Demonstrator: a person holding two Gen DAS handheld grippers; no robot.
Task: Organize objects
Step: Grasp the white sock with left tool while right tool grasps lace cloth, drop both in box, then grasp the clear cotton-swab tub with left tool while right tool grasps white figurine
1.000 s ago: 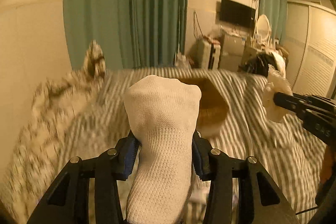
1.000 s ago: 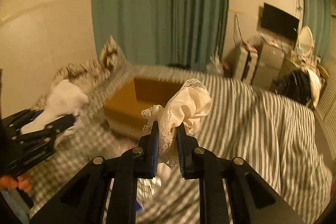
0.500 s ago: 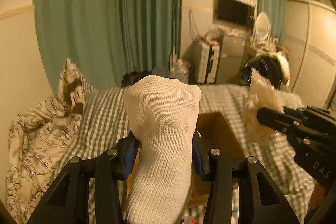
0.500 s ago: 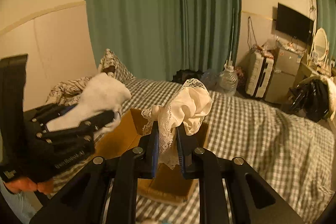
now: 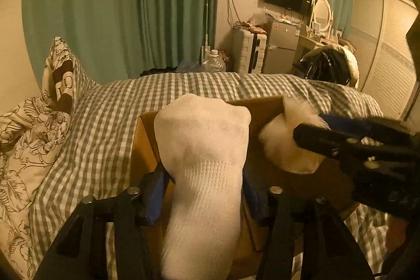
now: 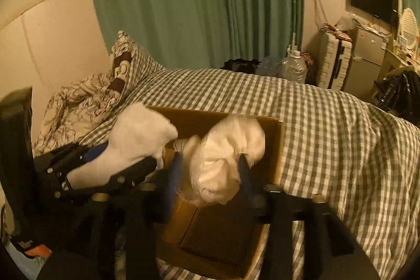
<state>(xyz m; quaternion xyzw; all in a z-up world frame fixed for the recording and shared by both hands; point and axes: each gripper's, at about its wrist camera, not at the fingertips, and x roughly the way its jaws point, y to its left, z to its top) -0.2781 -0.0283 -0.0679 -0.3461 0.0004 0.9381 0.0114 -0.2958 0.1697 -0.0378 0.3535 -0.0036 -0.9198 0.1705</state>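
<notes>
An open cardboard box (image 5: 262,101) (image 6: 223,113) sits on the checked bed. My left gripper (image 5: 204,175) (image 6: 136,148) hangs over its left side. Its jaws are opening, and a white sock (image 5: 204,143) (image 6: 141,133) still stands between the blue pads, which no longer seem to pinch it. My right gripper (image 6: 210,167) (image 5: 309,127) is over the box's middle with its jaws opening wide. A cream lace cloth (image 6: 225,154) (image 5: 283,146) sags blurred between them, loose from the left pad and brushing the right finger.
The checked bedspread (image 6: 328,135) surrounds the box. A floral quilt (image 5: 23,148) and a pillow (image 5: 63,75) lie at the left by the wall. Green curtains, a water jug, a suitcase (image 6: 333,62), a small fridge and a black bag (image 5: 325,64) stand beyond the bed.
Both grippers came forward and down until they hang over the box. Both pairs of jaws have spread. The lace cloth has slumped out of the right gripper's pinch.
</notes>
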